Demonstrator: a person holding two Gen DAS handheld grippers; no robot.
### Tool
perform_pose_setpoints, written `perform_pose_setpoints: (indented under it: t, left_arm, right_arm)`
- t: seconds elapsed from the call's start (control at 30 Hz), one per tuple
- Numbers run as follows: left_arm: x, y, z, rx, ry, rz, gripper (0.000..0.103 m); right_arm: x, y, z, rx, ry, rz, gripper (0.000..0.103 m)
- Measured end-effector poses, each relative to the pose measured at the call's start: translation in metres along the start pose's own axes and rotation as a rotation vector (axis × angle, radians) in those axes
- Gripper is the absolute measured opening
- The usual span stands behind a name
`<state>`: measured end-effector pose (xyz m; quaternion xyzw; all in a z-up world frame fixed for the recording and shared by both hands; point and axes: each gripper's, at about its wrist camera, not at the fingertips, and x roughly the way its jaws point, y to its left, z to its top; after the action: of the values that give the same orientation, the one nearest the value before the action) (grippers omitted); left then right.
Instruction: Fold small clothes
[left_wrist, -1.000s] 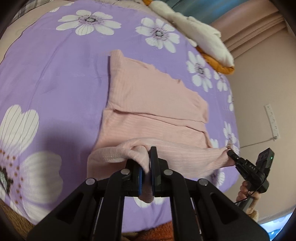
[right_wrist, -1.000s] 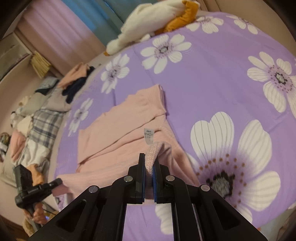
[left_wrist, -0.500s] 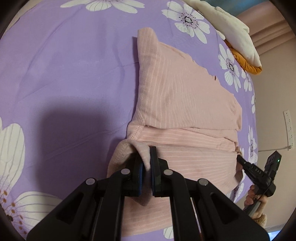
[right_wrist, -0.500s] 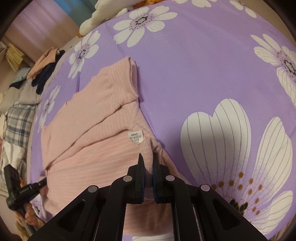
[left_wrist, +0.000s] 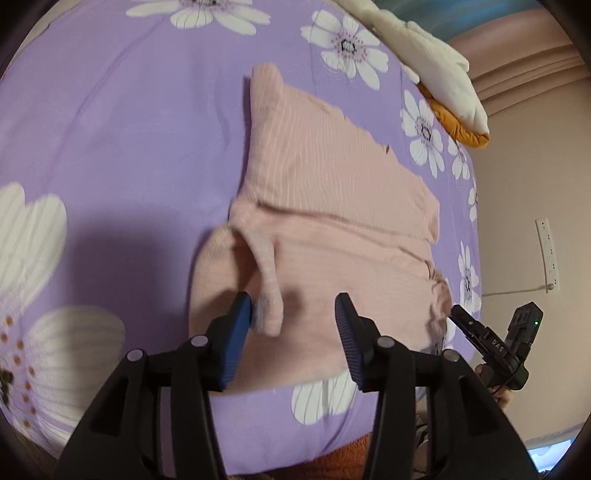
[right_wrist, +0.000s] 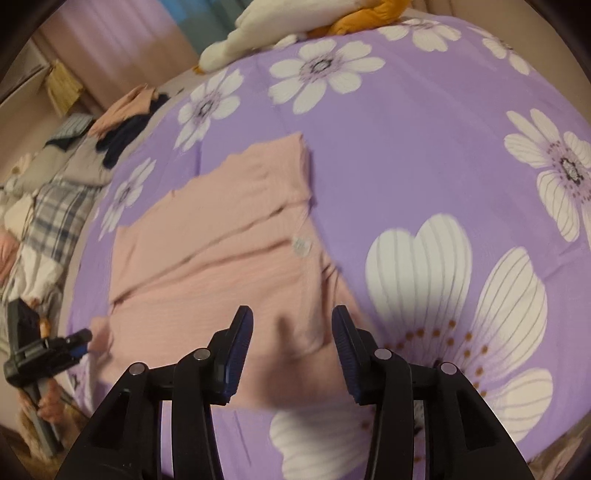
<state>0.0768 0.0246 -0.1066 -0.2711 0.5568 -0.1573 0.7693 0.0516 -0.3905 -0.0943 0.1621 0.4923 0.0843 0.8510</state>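
Here both grippers hang wide open over the pale pink ribbed knit garment (left_wrist: 332, 206), which lies partly folded on the purple bedspread with white daisies (left_wrist: 110, 129); the left gripper (left_wrist: 293, 314) has nothing between its fingers, a loose cuff flopped just beside the left pad at about 9 o'clock, and the right gripper (right_wrist: 291, 328) is likewise empty. This looks like the release after a fold. Next, I judge, comes a fresh pinch on the near hem at 6 o'clock, carried toward 12.
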Motion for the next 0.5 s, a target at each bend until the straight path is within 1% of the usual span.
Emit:
perform_pose_setpoints:
  t: [0.07,0.1,0.13,0.17,0.23,0.27,0.37,0.43,0.5]
  left_arm:
    - [0.007,0.000,-0.003,0.002,0.008,0.009,0.043]
    - [0.009,-0.001,-0.003,0.000,0.007,0.014,0.041]
    - [0.012,0.000,-0.003,-0.002,0.003,0.020,0.032]
    - [0.013,0.000,-0.001,-0.003,0.000,0.026,0.022]
    - [0.013,0.001,0.001,-0.009,-0.020,0.043,0.007]
    - [0.012,0.000,0.002,-0.005,-0.025,0.047,0.009]
    - [0.005,-0.006,0.008,0.018,-0.055,0.034,0.008]
    - [0.001,-0.010,0.017,0.021,-0.078,0.025,0.007]
    - [-0.002,-0.012,0.028,0.016,-0.101,0.015,0.007]
  right_arm:
    - [0.012,0.007,0.000,-0.017,0.033,-0.015,0.044]
    - [0.018,0.008,-0.002,-0.016,0.045,-0.027,0.044]
    - [0.023,0.008,-0.004,-0.013,0.053,-0.032,0.039]
    - [0.028,0.007,-0.005,-0.009,0.065,-0.033,0.025]
    - [0.034,0.007,-0.006,0.001,0.087,-0.023,0.006]
    - [0.033,0.009,-0.006,-0.005,0.084,-0.009,0.007]
    - [0.027,0.015,0.004,-0.022,0.060,0.047,0.006]
    - [0.021,0.018,0.011,-0.019,0.036,0.093,0.006]
    - [0.017,0.021,0.023,-0.014,0.006,0.118,0.006]
